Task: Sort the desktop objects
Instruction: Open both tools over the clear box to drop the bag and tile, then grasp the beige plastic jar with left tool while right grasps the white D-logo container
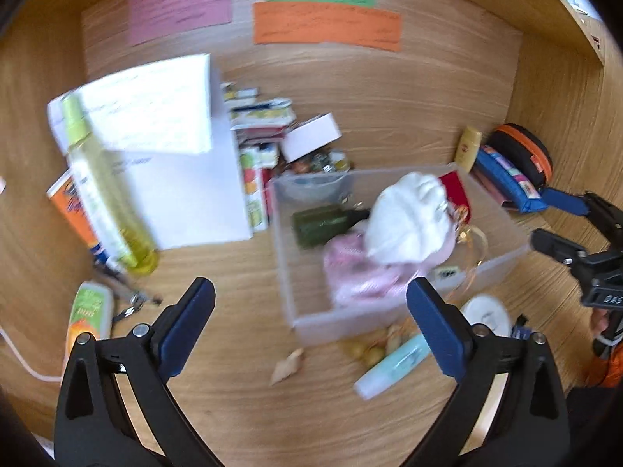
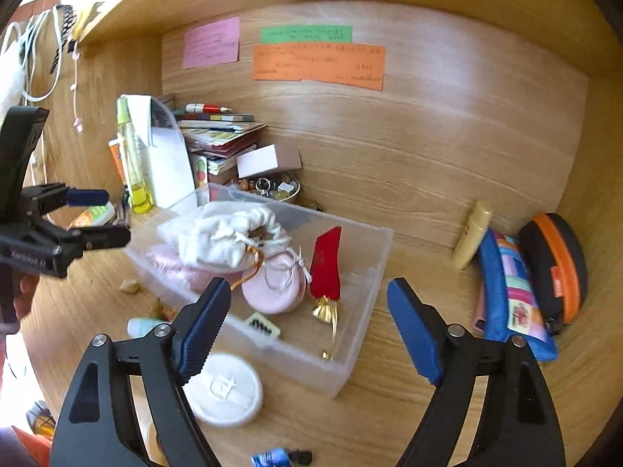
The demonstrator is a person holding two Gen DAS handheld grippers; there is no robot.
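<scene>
A clear plastic box (image 1: 502,260) (image 2: 362,334) stands on the wooden desk. It holds a white drawstring pouch (image 1: 405,218) (image 2: 226,233), a pink pouch (image 1: 358,272) (image 2: 272,292), a red tasselled pouch (image 2: 327,268) and a dark green bottle (image 1: 319,223). My left gripper (image 1: 311,303) is open and empty, hovering in front of the box; it also shows in the right wrist view (image 2: 105,214). My right gripper (image 2: 307,303) is open and empty above the box's near side; it also shows in the left wrist view (image 1: 560,222).
A yellow spray bottle (image 1: 105,194) (image 2: 132,163), white papers (image 1: 175,155), stacked booklets (image 2: 218,132), a bowl of trinkets (image 2: 272,188). A white round lid (image 2: 226,389), a pale blue tube (image 1: 393,366), a shell (image 1: 288,366). A cream tube (image 2: 471,233), blue pencil case (image 2: 510,292), orange-black case (image 2: 557,264).
</scene>
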